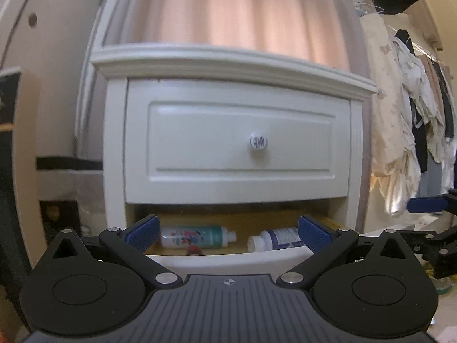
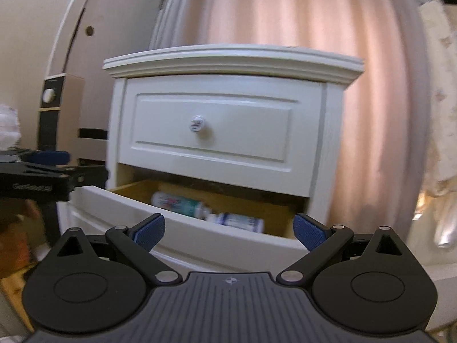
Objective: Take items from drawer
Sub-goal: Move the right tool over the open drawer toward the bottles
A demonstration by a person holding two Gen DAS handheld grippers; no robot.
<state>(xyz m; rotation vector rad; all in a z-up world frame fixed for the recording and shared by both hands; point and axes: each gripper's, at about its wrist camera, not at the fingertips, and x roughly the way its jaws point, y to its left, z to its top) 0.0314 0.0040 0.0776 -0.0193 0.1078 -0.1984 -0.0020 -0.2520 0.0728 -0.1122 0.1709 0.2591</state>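
A white nightstand has its lower drawer (image 1: pixel 228 260) pulled out, also in the right wrist view (image 2: pixel 182 228). Inside lie a white and teal tube (image 1: pixel 197 235) and a white bottle with a purple label (image 1: pixel 275 238); both show in the right wrist view, the tube (image 2: pixel 178 201) and the bottle (image 2: pixel 238 221). A small red thing (image 1: pixel 194 250) lies at the drawer front. My left gripper (image 1: pixel 228 234) is open just in front of the drawer. My right gripper (image 2: pixel 230 231) is open, in front of the drawer's right side.
The upper drawer (image 1: pixel 237 140) is shut, with a round painted knob (image 1: pixel 258 142). A pink curtain (image 1: pixel 228 8) hangs behind. Clothes (image 1: pixel 411 120) hang to the right. A dark cabinet (image 2: pixel 54 120) stands to the left.
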